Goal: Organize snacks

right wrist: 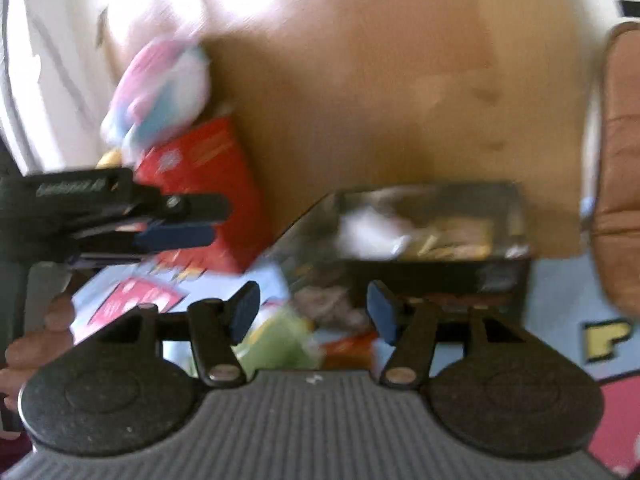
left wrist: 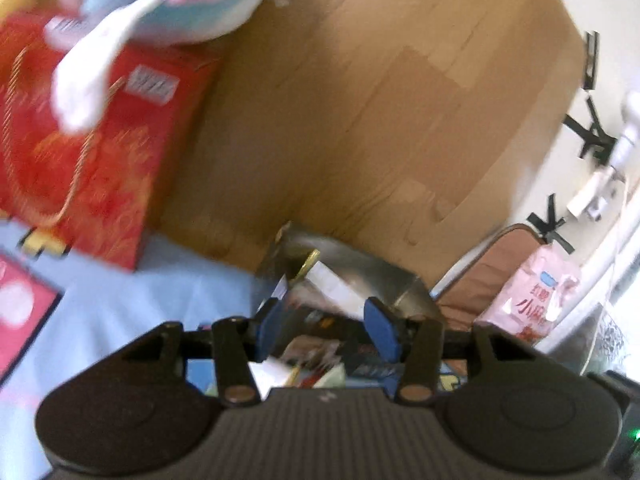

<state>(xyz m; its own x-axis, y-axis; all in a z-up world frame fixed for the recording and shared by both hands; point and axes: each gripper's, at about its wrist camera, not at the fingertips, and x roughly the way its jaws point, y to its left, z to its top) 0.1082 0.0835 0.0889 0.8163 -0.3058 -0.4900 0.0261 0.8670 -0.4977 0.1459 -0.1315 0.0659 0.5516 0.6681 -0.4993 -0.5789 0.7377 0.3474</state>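
Note:
A dark open box holds several snack packets and shows in both views. More snack packets lie in front of it on the blue cloth. My left gripper is open and empty, hovering just before the box, with packets between and below its blue pads. My right gripper is open and empty above the loose packets. The left gripper also shows from the side in the right wrist view. Both views are blurred.
A big cardboard box stands behind. A red gift box with a plush toy on it is at the left. A pink bag leans at the right. A brown cushion sits at the right.

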